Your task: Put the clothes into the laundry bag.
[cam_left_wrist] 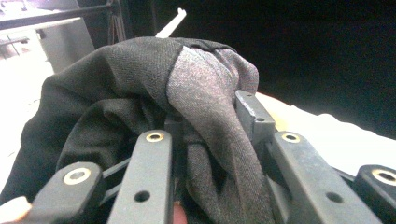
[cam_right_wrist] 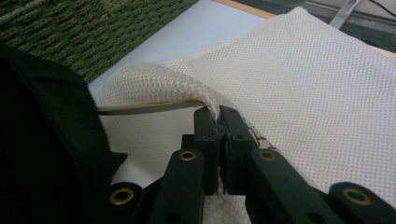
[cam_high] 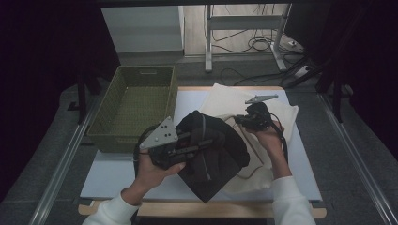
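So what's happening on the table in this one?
A person works with a gripper in each hand. The left gripper is clamped on a bunched black fabric garment, held above the white table top. The right gripper pinches the edge of a white mesh laundry bag and lifts it up, apparently opening its mouth for the garment. A green woven basket sits at the left with nothing visible in it.
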{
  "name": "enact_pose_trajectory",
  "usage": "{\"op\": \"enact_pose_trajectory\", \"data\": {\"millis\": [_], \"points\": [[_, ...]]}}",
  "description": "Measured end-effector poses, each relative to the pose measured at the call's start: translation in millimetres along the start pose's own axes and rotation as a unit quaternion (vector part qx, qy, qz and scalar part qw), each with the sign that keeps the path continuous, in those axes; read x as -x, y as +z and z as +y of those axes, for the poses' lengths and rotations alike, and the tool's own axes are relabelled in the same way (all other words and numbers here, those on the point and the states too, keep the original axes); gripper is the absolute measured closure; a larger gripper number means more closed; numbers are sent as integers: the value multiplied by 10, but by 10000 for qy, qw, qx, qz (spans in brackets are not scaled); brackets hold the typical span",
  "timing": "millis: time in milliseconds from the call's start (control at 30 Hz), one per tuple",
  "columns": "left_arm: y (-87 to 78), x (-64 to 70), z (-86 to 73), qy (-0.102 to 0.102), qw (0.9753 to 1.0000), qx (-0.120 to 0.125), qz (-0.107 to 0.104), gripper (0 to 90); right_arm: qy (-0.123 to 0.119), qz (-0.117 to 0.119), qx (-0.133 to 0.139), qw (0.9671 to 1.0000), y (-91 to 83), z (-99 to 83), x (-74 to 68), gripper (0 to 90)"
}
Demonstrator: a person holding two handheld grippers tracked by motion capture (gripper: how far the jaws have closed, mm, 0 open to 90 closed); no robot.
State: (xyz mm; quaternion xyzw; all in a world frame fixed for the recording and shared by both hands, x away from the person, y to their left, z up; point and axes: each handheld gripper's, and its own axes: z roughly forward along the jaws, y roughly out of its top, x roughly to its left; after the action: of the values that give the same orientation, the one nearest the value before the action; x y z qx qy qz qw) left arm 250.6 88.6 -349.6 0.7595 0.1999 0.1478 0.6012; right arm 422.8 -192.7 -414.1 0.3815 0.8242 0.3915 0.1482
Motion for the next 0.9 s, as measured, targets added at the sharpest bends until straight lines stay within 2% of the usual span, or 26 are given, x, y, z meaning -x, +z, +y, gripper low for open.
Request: {"op": "enact_pose_trajectory", "data": {"millis": [267,767,900], "points": [[212,-8,-146,-17,9997,-253,-49,700,-89,56,50,9999,-48,33,-56,864],[626,-169,-457,-324,9968,-713,-142,700,-147,160,106,9997,-109,61,-102,864],[828,-268,-556,-448,9952,-865,-74,700,-184,171,140,9996,-126,70,-121,866]]}}
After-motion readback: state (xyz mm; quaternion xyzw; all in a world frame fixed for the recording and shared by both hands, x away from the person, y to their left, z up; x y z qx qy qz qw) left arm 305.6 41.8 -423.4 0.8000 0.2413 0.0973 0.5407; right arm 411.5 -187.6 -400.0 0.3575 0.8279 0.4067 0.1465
